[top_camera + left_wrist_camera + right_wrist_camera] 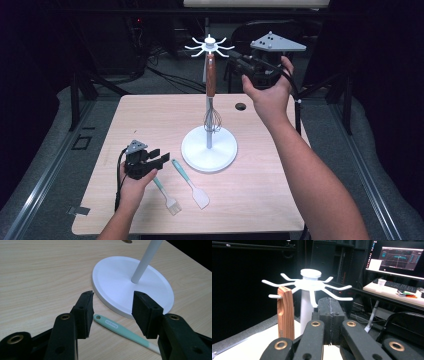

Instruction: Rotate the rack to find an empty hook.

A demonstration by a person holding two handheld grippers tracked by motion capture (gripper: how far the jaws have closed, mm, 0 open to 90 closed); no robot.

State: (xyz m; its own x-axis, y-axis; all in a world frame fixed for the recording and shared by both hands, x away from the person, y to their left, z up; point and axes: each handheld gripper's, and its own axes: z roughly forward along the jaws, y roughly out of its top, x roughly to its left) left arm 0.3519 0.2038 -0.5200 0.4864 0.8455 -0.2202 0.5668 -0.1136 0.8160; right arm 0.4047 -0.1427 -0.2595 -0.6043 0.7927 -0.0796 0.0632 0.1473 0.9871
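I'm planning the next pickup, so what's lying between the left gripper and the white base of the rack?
Between the left gripper and the rack's white base lies the teal-handled spatula, seen in the high view. In the left gripper view its handle end sits on the table under the open jaws.

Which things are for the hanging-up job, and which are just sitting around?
For the job:
- white hook stand
- whisk, hanging from a hook
- spatula, on the table
- brush, on the table
- left tongs, open
- right tongs, shut

Just around:
- table
- monitor
- keyboard
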